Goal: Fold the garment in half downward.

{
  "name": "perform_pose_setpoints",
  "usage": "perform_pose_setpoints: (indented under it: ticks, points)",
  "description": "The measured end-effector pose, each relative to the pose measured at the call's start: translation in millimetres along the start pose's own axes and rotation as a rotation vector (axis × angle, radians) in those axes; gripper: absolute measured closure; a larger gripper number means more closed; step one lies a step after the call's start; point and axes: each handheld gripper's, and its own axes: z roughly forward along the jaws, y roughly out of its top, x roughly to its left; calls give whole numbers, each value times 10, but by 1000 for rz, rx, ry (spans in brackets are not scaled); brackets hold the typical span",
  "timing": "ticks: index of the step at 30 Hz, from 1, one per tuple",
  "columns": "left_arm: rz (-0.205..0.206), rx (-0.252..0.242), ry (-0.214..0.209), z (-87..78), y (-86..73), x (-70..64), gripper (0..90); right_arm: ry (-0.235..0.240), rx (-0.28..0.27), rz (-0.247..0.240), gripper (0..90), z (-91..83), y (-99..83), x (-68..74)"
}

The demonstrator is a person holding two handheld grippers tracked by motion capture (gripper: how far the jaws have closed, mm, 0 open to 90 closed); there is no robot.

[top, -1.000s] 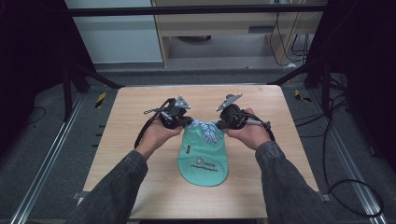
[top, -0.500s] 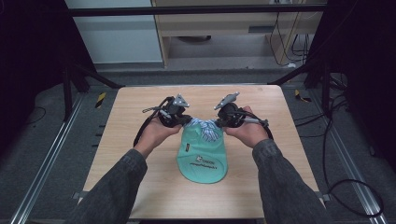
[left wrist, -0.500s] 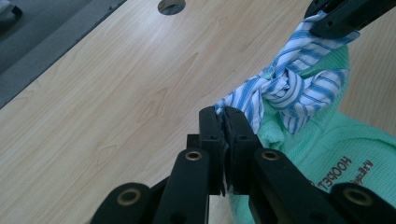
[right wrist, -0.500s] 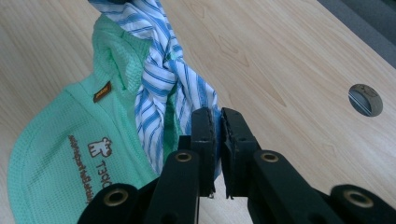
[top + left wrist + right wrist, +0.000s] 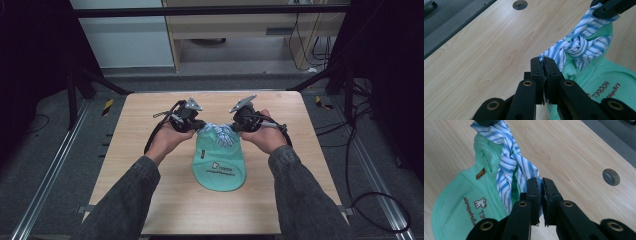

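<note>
A mint-green waffle-knit bib (image 5: pixel 220 167) with a printed logo lies flat on the wooden table (image 5: pixel 140 150). Its blue-and-white striped ties (image 5: pixel 222 134) are knotted at its far end. My left gripper (image 5: pixel 198 125) is shut on one tie end, left of the knot. My right gripper (image 5: pixel 234 126) is shut on the other end, to the right. In the left gripper view the jaws (image 5: pixel 544 62) pinch striped cloth (image 5: pixel 579 46) beside the bib (image 5: pixel 599 82). In the right gripper view the jaws (image 5: pixel 540 182) clamp the striped tie (image 5: pixel 509 170) above the bib (image 5: pixel 461 205).
The other gripper (image 5: pixel 610 7) holds the far tie end in the left gripper view, and likewise (image 5: pixel 486 122) in the right gripper view. A round hole (image 5: pixel 611 177) sits in the tabletop near its far edge. Bare wood surrounds the bib.
The bib's near edge has slid slightly away from the person. Both grippers stay shut on the tie ends at nearly the same places.
</note>
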Motion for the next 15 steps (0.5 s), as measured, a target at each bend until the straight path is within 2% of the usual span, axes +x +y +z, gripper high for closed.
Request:
perform_pose_setpoints:
  ticks: [15]
  points:
    - [9,3,2,44,65,46,871,-14,-4,18,850,34,9,-86]
